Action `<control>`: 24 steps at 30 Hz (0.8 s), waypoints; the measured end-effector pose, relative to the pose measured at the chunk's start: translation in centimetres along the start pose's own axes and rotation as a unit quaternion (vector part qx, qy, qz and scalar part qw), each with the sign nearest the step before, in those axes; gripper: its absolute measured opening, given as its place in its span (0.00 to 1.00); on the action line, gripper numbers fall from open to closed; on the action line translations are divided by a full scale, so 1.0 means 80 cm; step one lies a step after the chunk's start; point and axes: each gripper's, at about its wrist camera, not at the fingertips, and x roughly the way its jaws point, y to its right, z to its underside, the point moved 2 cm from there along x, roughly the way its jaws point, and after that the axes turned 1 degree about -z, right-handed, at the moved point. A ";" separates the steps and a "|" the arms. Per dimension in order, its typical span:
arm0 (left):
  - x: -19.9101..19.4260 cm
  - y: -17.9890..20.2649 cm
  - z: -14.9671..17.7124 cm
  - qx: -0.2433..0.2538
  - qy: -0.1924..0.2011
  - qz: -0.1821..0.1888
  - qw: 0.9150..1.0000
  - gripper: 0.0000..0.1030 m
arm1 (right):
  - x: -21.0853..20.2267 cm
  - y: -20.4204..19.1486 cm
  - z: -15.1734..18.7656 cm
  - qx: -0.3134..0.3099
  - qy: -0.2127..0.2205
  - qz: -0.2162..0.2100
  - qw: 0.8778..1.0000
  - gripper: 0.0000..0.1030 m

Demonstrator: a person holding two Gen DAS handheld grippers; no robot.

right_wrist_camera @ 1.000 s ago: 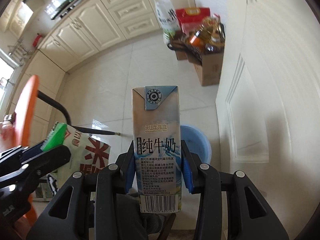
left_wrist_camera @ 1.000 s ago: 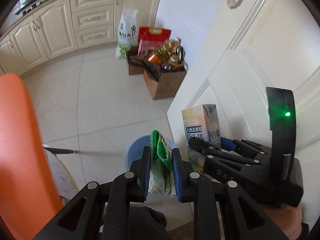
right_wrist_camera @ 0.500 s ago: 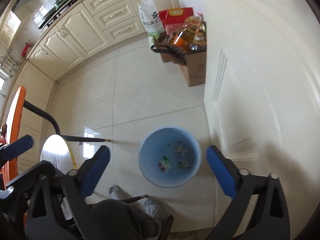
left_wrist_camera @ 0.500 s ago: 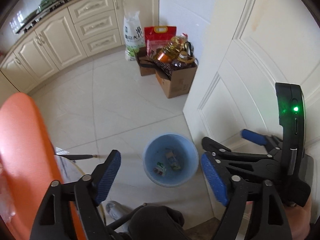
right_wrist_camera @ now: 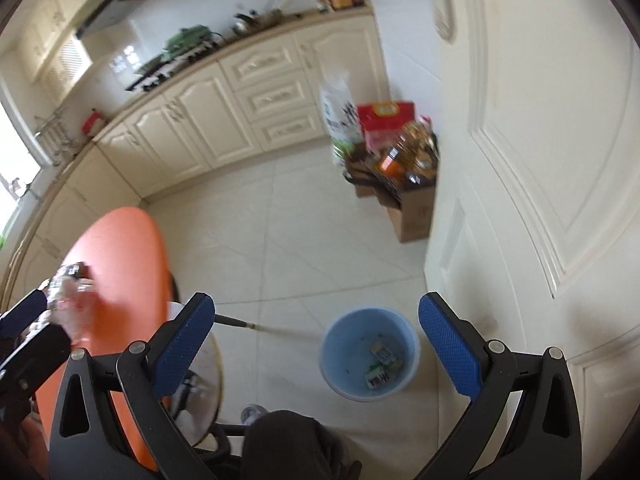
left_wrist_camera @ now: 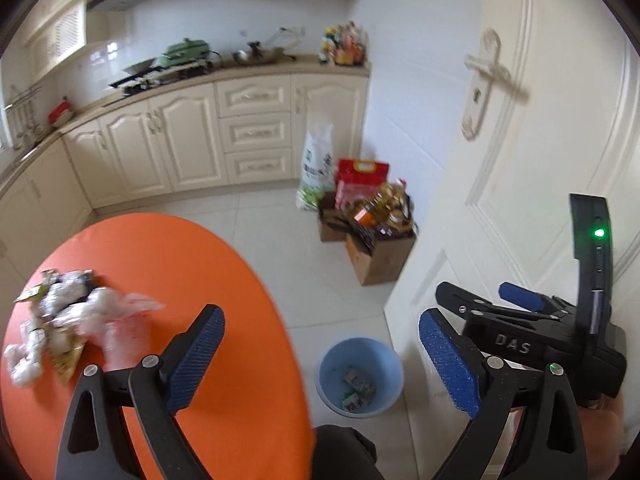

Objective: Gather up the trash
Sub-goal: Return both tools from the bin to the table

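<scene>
Trash in two lots: a heap (left_wrist_camera: 68, 320) of crumpled white wrappers and snack packets lying on the orange counter (left_wrist_camera: 180, 260) at nine o'clock in the left wrist view, and two pieces already down in the pale blue bin (left_wrist_camera: 344, 356) on the floor at five o'clock, namely a small carton (left_wrist_camera: 356, 380) and a green-and-white packet (left_wrist_camera: 352, 402) just beside it on the bottom. Same pair visible from the right wrist view, carton (right_wrist_camera: 384, 354) and packet (right_wrist_camera: 378, 380) inside the bin (right_wrist_camera: 352, 340), with the heap (right_wrist_camera: 68, 296) far off at nine o'clock. Left hand-held gripper (left_wrist_camera: 320, 316) spread wide, jaws having just opened further, nothing between the blue pads (left_wrist_camera: 196, 360), only counter edge and bin showing through the gap. Right hand-held gripper (right_wrist_camera: 316, 300) likewise spread as wide as it goes, jaws having just been opening, empty, well above the bin. By this reading, partly done: two items binned, the heap on the counter not yet collected, too blurred to count. Most likely next, a swing of both empty tools toward nine o'clock for another pick. Further out, a white door (left_wrist_camera: 520, 160) at three o'clock near the bin, a cardboard box (left_wrist_camera: 380, 256) of bottles at one o'clock, cream cabinets (left_wrist_camera: 192, 140) at twelve.
</scene>
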 end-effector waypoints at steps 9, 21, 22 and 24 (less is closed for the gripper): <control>-0.185 -0.098 0.081 -0.083 0.075 -0.097 0.989 0.98 | -0.092 -0.172 -0.002 -0.088 0.065 -0.089 0.990 1.00; -0.361 -0.151 0.186 -0.182 0.120 -0.213 0.953 0.99 | -0.181 -0.354 0.046 -0.207 0.117 -0.184 0.954 1.00; -0.373 -0.149 0.193 -0.186 0.126 -0.220 0.949 0.99 | -0.188 -0.366 0.051 -0.215 0.121 -0.193 0.950 1.00; -0.399 -0.137 0.209 -0.191 0.140 -0.241 0.941 0.99 | -0.201 -0.384 0.060 -0.229 0.131 -0.199 0.944 1.00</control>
